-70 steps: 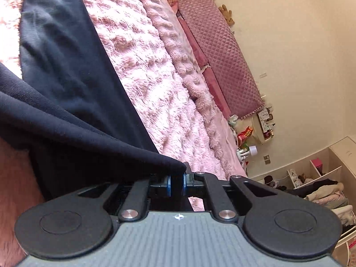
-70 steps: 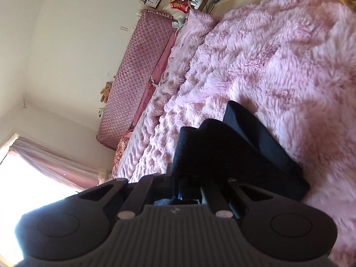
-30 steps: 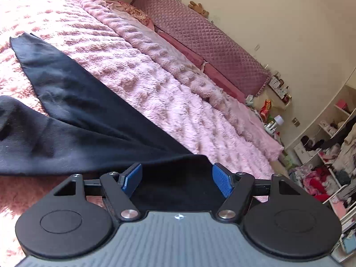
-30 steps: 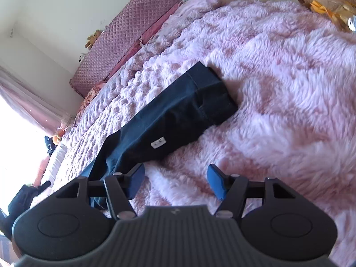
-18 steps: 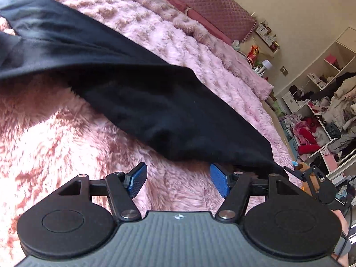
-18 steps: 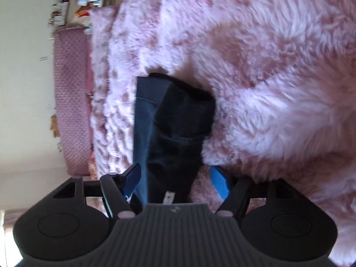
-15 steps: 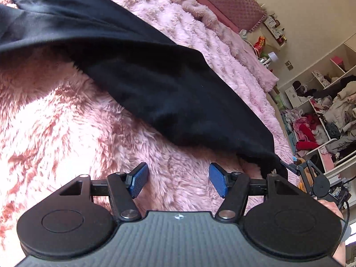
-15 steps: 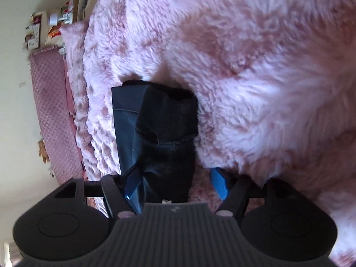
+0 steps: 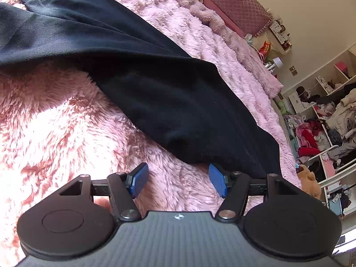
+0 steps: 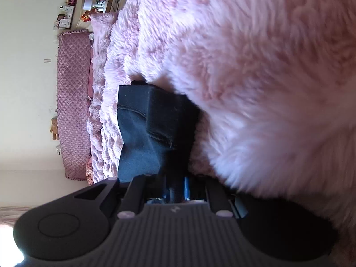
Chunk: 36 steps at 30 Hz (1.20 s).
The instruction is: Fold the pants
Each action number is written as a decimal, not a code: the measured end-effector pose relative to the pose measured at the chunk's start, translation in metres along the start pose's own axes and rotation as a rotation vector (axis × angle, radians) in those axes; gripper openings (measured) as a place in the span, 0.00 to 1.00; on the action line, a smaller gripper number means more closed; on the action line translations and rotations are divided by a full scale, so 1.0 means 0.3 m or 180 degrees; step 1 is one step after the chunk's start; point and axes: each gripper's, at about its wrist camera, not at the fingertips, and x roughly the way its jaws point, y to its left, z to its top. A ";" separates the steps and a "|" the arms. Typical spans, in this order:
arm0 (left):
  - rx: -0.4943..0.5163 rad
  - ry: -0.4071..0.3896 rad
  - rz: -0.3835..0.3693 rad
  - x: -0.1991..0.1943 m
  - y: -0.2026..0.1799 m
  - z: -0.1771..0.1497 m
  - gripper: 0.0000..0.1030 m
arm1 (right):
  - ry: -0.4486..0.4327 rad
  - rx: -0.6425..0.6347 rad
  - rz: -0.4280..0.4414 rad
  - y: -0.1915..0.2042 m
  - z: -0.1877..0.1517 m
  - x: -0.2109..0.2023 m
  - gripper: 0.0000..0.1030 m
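The dark pants lie spread on a fluffy pink blanket that covers the bed. In the left wrist view they run from the far left corner of the blanket down toward its right edge, one layer of cloth lapped over another, the nearest hem ending just beyond the left gripper. That gripper stands with its jaws apart over bare blanket; its blue pads touch no cloth, though the right-hand pad sits just beside the hem. The right gripper has just been closing, and its jaws now pinch a fold of the pants between them; the blue of the pads shows only as thin strips on either side of the bunched cloth. Ahead of it in the right wrist view, the pants show a stitched seam and a folded-over end resting on the blanket. A quilted pink headboard stands against the wall at the far edge of the bed. Open shelves heaped with clothes stand beyond the right edge of the bed.
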 end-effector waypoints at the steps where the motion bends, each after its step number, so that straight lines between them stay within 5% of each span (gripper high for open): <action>1: -0.0019 -0.0016 0.0000 -0.005 0.006 0.004 0.70 | 0.0009 -0.0054 0.0004 0.004 0.000 0.001 0.09; 3: -0.0086 -0.0030 -0.0029 -0.016 0.027 0.018 0.70 | 0.0049 -0.0202 0.0022 0.014 -0.003 -0.003 0.10; 8: -0.0675 -0.0152 -0.0159 -0.071 0.138 0.041 0.70 | -0.0111 -0.0847 -0.0048 0.076 -0.054 -0.098 0.38; 11: -0.0774 -0.0274 -0.0078 -0.124 0.197 0.068 0.70 | -0.0361 -0.1814 -0.0461 0.152 -0.162 -0.182 0.43; 15: -0.0897 -0.0563 0.0032 -0.234 0.292 0.078 0.70 | -0.1101 -0.3554 -0.0913 0.262 -0.440 -0.249 0.52; 20: -0.1012 -0.1078 0.0188 -0.420 0.440 0.066 0.70 | -0.1331 -0.6120 -0.0017 0.321 -0.956 -0.226 0.51; 23: -0.1441 -0.1511 0.0033 -0.548 0.583 0.057 0.70 | -0.1203 -0.7082 0.0704 0.330 -1.236 -0.157 0.48; 30: -0.1996 -0.2163 0.0267 -0.758 0.882 0.145 0.70 | -0.0560 -0.8227 0.1925 0.310 -1.806 0.010 0.32; 36: -0.2230 -0.2467 0.0689 -0.875 1.034 0.138 0.70 | 0.0152 -0.8712 0.2481 0.254 -2.099 0.079 0.23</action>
